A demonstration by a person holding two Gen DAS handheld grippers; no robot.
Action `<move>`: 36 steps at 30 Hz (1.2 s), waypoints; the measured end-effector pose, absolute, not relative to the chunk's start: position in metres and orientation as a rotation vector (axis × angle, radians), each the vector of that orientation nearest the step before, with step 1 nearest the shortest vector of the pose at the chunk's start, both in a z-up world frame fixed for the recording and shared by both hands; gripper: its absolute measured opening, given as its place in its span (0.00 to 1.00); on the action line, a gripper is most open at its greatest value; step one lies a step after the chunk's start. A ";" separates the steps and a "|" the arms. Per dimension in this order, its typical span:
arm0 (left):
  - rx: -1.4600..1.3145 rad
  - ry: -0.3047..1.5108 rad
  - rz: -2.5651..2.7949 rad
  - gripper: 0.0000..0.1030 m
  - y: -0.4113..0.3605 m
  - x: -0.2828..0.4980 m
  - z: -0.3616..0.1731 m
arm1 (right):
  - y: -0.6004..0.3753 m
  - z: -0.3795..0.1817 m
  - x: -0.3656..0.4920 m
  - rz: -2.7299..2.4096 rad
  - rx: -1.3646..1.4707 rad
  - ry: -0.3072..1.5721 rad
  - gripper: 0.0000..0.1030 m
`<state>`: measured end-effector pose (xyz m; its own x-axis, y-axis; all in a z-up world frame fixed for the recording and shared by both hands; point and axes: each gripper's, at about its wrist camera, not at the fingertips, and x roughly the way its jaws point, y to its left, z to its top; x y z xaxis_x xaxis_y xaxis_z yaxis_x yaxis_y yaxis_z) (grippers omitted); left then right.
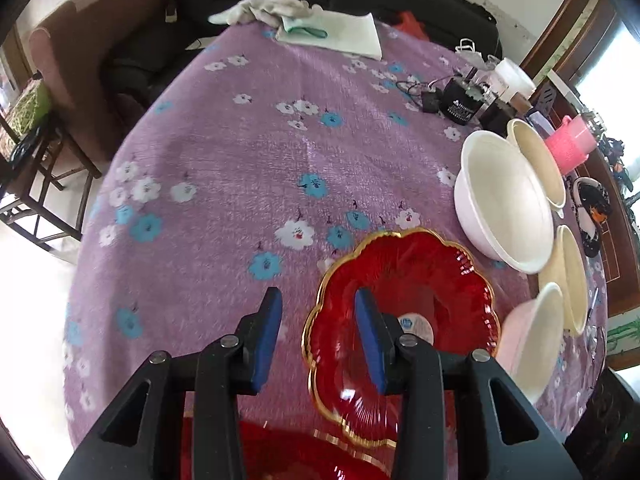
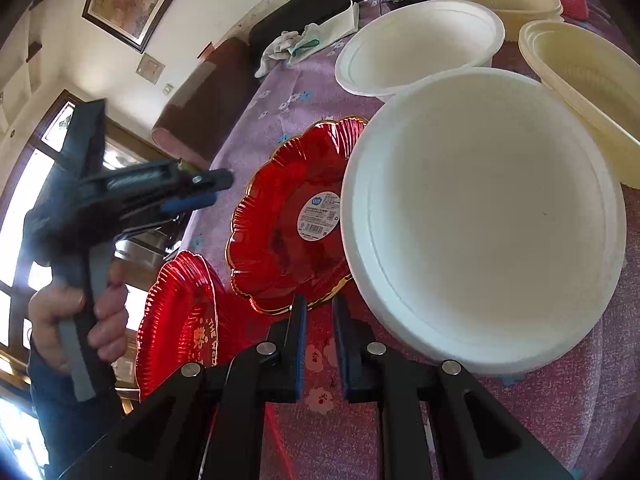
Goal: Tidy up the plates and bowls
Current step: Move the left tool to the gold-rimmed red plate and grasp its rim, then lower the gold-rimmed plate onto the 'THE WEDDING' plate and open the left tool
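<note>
Left wrist view looks down on a desk (image 1: 224, 168) under a purple flowered cloth, with the left claw (image 1: 316, 340) hanging over the near rim of a red scalloped glass plate (image 1: 424, 280). Its jaws stand apart: one blue pad sits over the plate's inside and the other over the cloth outside the rim, so the gilt edge lies between them, and I see no pad pressing on it; released, then. A second red plate (image 1: 304, 456) shows at the bottom edge, just beside the first.

The plate looks like pressed glass, ribbed and glossy, with a paper label (image 2: 320, 216) at its centre. I judge it stiff, fairly heavy for its size, slippery and liable to chip on the wavy rim. A hold on the rim is the only one on offer, best in a hollow between two scallops with the pads well in over the ribbing; it will likely sag from a one-edge grip, so lifting low and level seems wise.

To the right stand white foam bowls (image 1: 500, 200) and cream plastic bowls (image 1: 536, 160). These look very light and soft-walled; a pinch on the rolled lip should carry them, though hard squeezing may dent the foam.

Right wrist view shows the right claw (image 2: 320, 344) clenched to a narrow gap with nothing in it, above the cloth just beside the nearest foam bowl (image 2: 480, 220).
</note>
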<state>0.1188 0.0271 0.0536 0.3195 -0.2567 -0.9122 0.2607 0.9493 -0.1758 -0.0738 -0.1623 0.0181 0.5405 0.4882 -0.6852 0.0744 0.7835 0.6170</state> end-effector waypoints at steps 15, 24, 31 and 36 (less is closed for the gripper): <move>0.043 1.219 -0.322 0.19 0.009 0.131 0.025 | -0.161 0.016 -0.069 0.238 0.677 0.988 0.21; 0.068 1.206 -0.319 0.19 0.006 0.129 0.024 | -0.170 0.006 -0.065 0.094 0.795 0.968 0.27; 0.071 1.166 -0.324 0.14 0.009 0.121 0.032 | -0.161 0.020 -0.064 0.102 0.704 0.899 0.24; 0.053 1.138 -0.328 0.14 0.016 0.117 0.043 | -0.160 0.028 -0.064 0.113 0.684 0.870 0.24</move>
